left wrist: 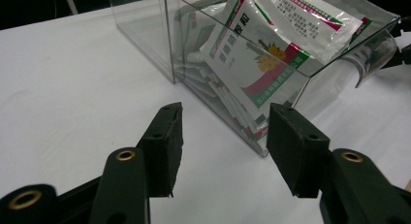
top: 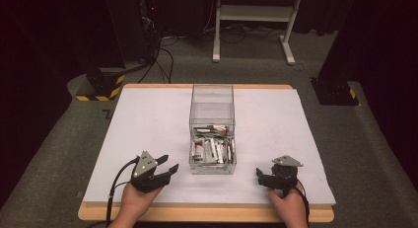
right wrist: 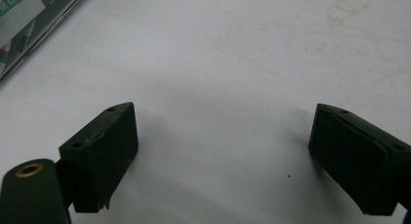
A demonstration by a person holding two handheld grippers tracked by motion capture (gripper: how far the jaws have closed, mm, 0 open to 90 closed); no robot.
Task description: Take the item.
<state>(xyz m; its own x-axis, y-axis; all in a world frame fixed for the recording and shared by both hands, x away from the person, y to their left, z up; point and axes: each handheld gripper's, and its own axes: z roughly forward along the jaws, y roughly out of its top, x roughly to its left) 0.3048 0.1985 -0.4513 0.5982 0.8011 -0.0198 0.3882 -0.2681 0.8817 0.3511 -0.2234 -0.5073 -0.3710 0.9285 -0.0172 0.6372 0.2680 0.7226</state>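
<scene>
Clear acrylic box (top: 212,132), rectangular and holding white printed sachets (top: 212,150), stands mid-table between your grippers. Your left gripper (top: 167,168), jaws spread and empty, points at its near corner; your right gripper (top: 260,177) rests released, beside the box.

Clear box (top: 212,105) of white sachets (left wrist: 264,59) with red-green bands, white table cover (top: 148,124), black tools (left wrist: 223,136).

From my remote seat, the high view is dim and soft, the room beyond the desk (top: 148,119) nearly black. Overhead light glares off the clear box (left wrist: 160,35). Both gripper views are sharper, with blurred near edges and soft shadows under the jaws.
</scene>
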